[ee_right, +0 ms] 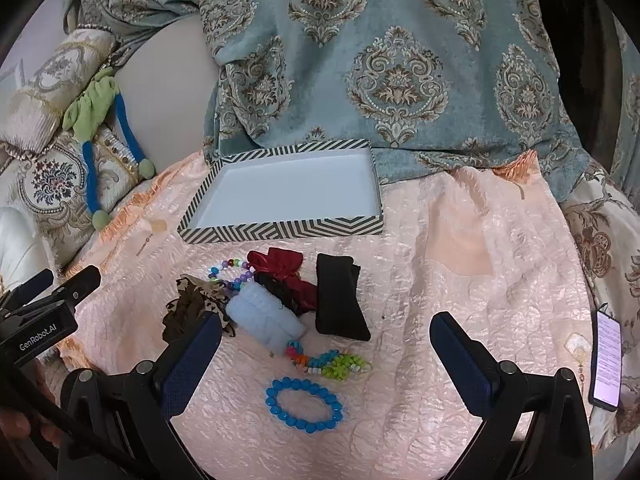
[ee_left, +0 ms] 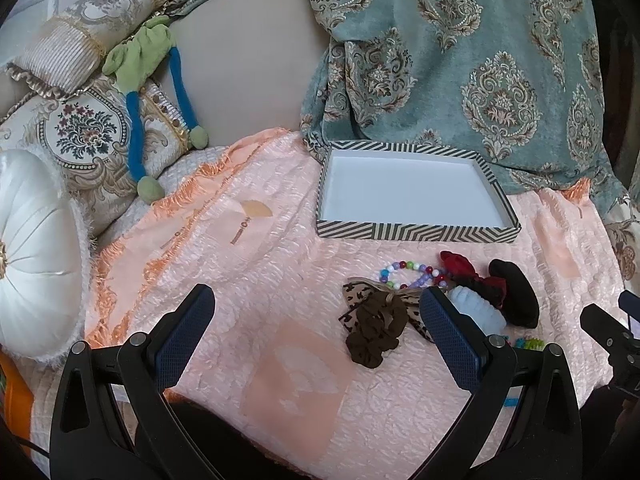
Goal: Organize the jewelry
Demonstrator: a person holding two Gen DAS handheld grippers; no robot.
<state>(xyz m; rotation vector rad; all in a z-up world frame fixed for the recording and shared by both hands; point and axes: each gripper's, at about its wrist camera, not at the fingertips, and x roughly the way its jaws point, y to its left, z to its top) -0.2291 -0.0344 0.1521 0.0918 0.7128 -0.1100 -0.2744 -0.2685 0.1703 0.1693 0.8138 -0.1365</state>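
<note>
Phone (ee_right: 607, 360) screen text too small to read, brown scrunchie (ee_right: 188, 312) partly behind right gripper (ee_right: 326, 344) finger

Two near, forward views; shared tray (ee_left: 416, 230).

Both grippers have black frames with silver screws and navy textured fingers (ee_right: 188, 364).

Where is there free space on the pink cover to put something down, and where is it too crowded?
Free: the striped tray is empty inside; the pink cover is bare from the black pouch right to the phone, and also left of the brown scrunchie. Crowded: below the tray, where scrunchies, the blue bracelet and beads lie close together.
</note>
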